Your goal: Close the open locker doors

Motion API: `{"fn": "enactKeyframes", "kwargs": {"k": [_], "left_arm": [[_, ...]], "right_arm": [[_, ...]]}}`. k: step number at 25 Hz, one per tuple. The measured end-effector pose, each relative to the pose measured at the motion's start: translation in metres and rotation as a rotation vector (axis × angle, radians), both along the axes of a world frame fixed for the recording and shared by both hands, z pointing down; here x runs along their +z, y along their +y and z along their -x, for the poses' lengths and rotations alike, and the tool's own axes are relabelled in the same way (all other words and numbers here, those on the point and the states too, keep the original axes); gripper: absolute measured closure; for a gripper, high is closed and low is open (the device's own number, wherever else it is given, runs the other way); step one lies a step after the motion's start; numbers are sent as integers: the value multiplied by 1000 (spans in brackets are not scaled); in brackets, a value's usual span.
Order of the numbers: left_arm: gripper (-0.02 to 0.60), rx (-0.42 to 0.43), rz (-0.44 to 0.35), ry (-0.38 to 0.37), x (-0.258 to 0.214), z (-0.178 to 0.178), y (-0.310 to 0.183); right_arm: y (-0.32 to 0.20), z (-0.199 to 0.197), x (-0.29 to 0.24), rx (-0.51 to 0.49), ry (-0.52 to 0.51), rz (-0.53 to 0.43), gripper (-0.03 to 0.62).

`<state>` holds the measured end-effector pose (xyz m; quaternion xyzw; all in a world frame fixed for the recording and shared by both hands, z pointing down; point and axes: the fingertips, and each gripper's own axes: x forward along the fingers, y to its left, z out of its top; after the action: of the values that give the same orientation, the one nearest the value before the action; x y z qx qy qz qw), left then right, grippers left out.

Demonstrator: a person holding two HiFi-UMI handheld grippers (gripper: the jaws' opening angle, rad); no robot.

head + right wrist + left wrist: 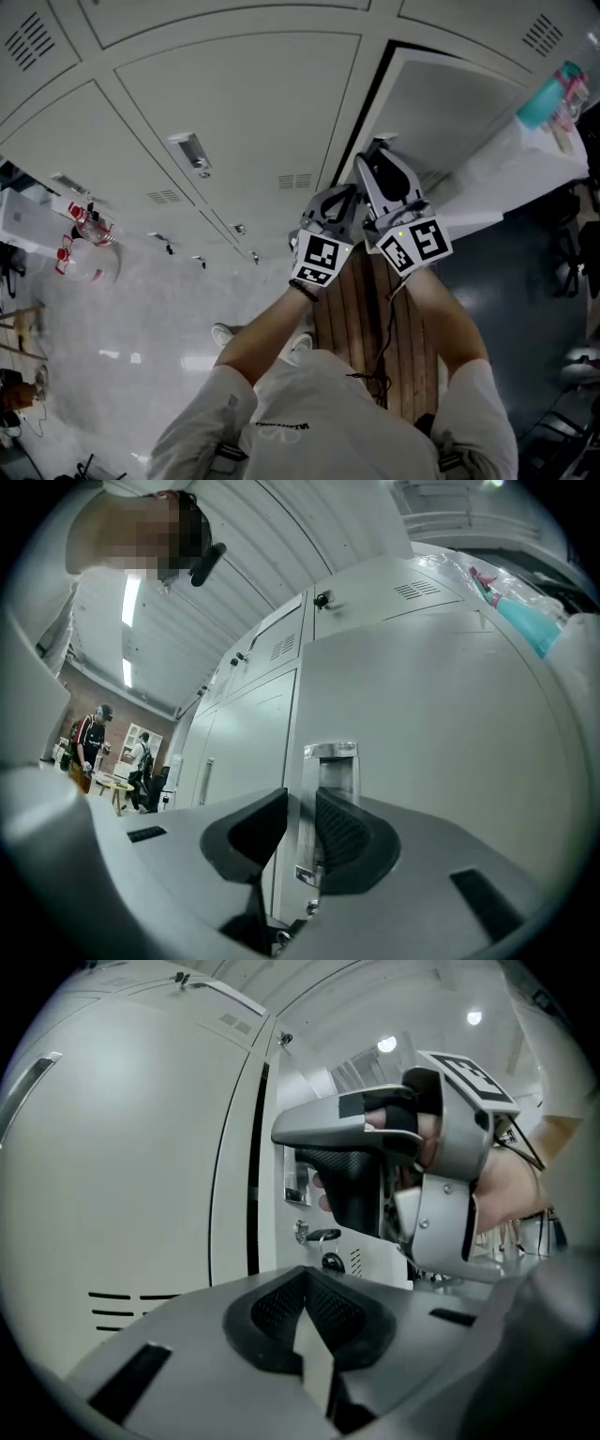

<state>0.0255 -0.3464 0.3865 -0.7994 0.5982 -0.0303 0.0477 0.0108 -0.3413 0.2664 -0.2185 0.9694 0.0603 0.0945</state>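
Hunting for readable text, not much was turned up. The only bold marks were the black-and-white square markers on the cubes of the two grippers. The small print at the collar of the person's white T-shirt [281,427] was too tiny to be read. Nothing could be made out on the lockers [234,103] either, only vent slots [295,180] and small metal handles [192,150].

The locker door [450,103] was found swung open at the right of the head view, its free edge turned toward the person. The right gripper [302,832] was set around that edge, right at the recessed metal grip [333,771], with one pad on each side. The door looked pinched between them. The left gripper [305,1321] was held just beside it, pads pressed together with nothing caught between. It was aimed at the door's edge, where a key [319,1237] was stuck in the lock.

Around it all:
- A teal thing in a clear bag [553,89] was seen up by the top of the lockers.
- A wooden bench [356,328] was below the arms.
- Some red-and-white bits [80,234] were scattered on the pale floor at the left.
- A few people [89,738] were seen far down the row in the right gripper view.

Much of the door was blocked in the left gripper view by the right gripper's body.
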Motion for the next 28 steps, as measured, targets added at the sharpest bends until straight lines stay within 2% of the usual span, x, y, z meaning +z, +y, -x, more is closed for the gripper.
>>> {"fn": "enactKeyframes", "kwargs": {"k": [10, 13, 20, 22, 23, 28], "left_arm": [[577, -73, 26, 21, 8, 16, -24], [577, -91, 37, 38, 9, 21, -28], [578, -100, 38, 15, 10, 22, -30], [578, -102, 36, 15, 9, 22, -30], [578, -100, 38, 14, 9, 22, -30], [578, -85, 39, -11, 10, 22, -29]], "right_arm": [[-22, 14, 1, 25, -3, 1, 505], [-28, 13, 3, 38, -9, 6, 530], [-30, 12, 4, 58, -13, 12, 530], [-29, 6, 4, 82, -22, 25, 548], [-27, -1, 6, 95, -25, 27, 582], [9, -43, 30, 138, 10, 54, 585]]}}
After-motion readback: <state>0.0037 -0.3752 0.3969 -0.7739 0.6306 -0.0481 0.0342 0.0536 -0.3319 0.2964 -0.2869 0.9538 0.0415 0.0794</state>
